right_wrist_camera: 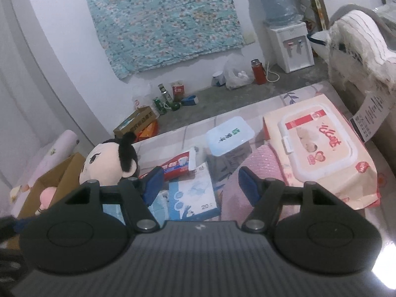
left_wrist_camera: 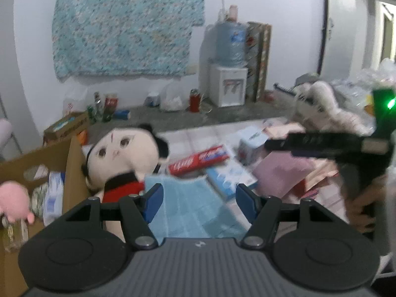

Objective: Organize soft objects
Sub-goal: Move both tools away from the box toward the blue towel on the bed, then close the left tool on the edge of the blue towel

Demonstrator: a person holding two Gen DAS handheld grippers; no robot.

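Note:
A plush doll (left_wrist_camera: 123, 153) with black hair and a red top lies against a cardboard box (left_wrist_camera: 71, 173). A pink plush (left_wrist_camera: 12, 203) sits inside the box. My left gripper (left_wrist_camera: 199, 198) hangs open over a light-blue cloth (left_wrist_camera: 190, 210) spread on the mat, and its pads do not press on it. My right gripper (right_wrist_camera: 201, 183) is open and holds nothing. It hovers over a blue-and-white box (right_wrist_camera: 195, 193), with the doll (right_wrist_camera: 111, 163) to its left. In the left wrist view the right gripper (left_wrist_camera: 272, 144) comes in from the right, held by a hand (left_wrist_camera: 363, 210).
On the mat lie a red toothpaste box (left_wrist_camera: 200, 160), a clear tub with a white lid (right_wrist_camera: 230, 136), a wet-wipes pack (right_wrist_camera: 319, 153) and pink cloth (left_wrist_camera: 284, 173). A white fluffy heap (right_wrist_camera: 358, 37) is at the right. Bottles and a water dispenser (right_wrist_camera: 289, 44) stand by the wall.

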